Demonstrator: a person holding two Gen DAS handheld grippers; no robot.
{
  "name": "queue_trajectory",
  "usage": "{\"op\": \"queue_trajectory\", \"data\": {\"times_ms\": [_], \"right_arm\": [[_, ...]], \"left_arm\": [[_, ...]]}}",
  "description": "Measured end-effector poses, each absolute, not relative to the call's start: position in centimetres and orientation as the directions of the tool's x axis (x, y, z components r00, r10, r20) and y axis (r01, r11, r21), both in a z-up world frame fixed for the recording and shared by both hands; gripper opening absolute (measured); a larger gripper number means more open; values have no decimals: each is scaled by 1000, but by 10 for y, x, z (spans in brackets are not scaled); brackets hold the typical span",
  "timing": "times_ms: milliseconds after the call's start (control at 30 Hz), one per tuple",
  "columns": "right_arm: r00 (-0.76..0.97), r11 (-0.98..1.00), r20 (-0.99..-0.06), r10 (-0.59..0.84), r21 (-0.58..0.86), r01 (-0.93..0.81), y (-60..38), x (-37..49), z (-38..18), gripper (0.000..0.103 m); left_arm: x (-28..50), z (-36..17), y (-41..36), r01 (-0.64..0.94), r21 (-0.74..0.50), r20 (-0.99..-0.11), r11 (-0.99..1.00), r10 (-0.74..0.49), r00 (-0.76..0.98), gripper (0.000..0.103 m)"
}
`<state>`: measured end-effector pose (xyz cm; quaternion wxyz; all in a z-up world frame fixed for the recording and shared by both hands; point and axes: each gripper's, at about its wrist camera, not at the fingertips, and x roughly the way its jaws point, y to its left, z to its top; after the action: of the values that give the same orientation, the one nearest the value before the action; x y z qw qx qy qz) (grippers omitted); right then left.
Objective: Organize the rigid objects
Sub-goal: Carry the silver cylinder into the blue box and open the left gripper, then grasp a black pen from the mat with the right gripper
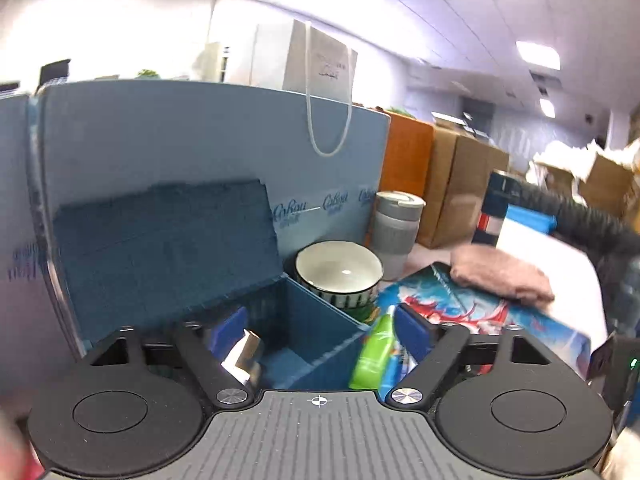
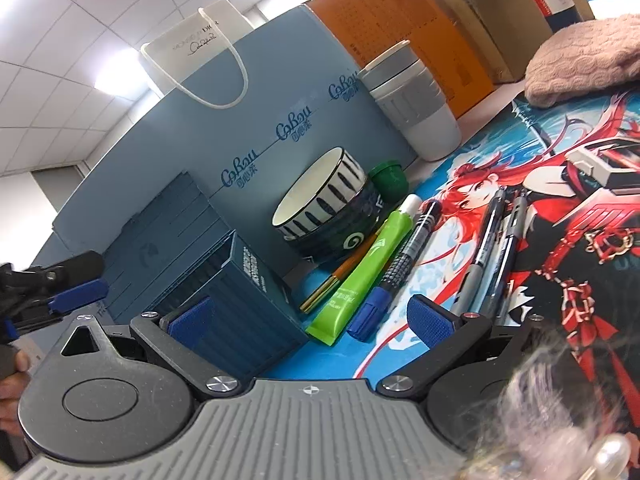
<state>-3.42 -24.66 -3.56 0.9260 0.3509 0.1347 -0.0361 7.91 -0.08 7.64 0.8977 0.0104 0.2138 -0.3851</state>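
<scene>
My left tool [image 1: 320, 336] hangs with its jaws spread wide over the open blue storage box [image 1: 304, 344], nothing between its pads; a shiny metal piece [image 1: 246, 354] shows just inside the left finger, though I cannot tell whether it lies in the box or belongs to the tool. My right tool [image 2: 308, 320] is likewise spread open and holds nothing, its left pad close against the near corner of the box [image 2: 240, 300]. The box's lid [image 1: 164, 236] stands raised against a pale blue carton [image 2: 256, 116] behind it. Right of the box, on the printed counter mat [image 2: 480, 208], lie a green tube [image 2: 360, 268], a blue-capped marker [image 2: 400, 268] touching the tube's side, and two grey pens [image 2: 496, 248] farther right. A thin orange pencil [image 2: 340, 276] lies between the box and the tube. A striped bowl [image 2: 320, 208] sits beyond the box's far right corner, a small green cap [image 2: 390, 178] beside the bowl, a grey tumbler [image 2: 412, 100] behind that. A pink cloth [image 2: 584, 60] rests well right of the box.
</scene>
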Motion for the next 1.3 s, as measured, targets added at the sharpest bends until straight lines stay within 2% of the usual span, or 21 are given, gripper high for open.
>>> {"op": "queue_trajectory", "data": {"times_ms": [167, 300, 567, 800, 867, 933, 1033, 1167, 1267, 1300], "right_arm": [[953, 745, -303, -2, 635, 203, -252, -42, -34, 103], [932, 750, -359, -47, 604, 270, -259, -47, -33, 103], [889, 758, -446, -102, 544, 359, -278, -50, -25, 103], [828, 692, -546, -126, 550, 468, -314, -37, -22, 99], [800, 687, -584, -135, 527, 500, -322, -29, -22, 88], [766, 686, -625, -152, 491, 537, -328, -20, -23, 69], [714, 683, -670, -202, 427, 593, -334, -9, -24, 51], [657, 692, -702, -276, 329, 642, -333, 5, -24, 36], [636, 708, -711, -299, 282, 648, -330, 16, -23, 32], [623, 714, -714, -320, 250, 654, -327, 21, -23, 26]], "left_arm": [[61, 66, -16, 659, -142, -416, 739, -648, 638, 93], [52, 63, -24, 591, -134, -429, 795, -584, 689, 94], [48, 52, -23, 637, -137, -448, 758, -621, 643, 97], [52, 57, -9, 639, -188, -417, 746, -650, 635, 97], [53, 59, -4, 640, -205, -406, 741, -659, 633, 97], [54, 61, 0, 640, -220, -394, 736, -667, 632, 97], [57, 63, 7, 634, -239, -380, 736, -672, 636, 97], [60, 64, 17, 626, -265, -364, 734, -677, 640, 98], [62, 66, 21, 620, -280, -355, 733, -679, 642, 98], [63, 66, 23, 620, -282, -351, 732, -680, 644, 98]]}}
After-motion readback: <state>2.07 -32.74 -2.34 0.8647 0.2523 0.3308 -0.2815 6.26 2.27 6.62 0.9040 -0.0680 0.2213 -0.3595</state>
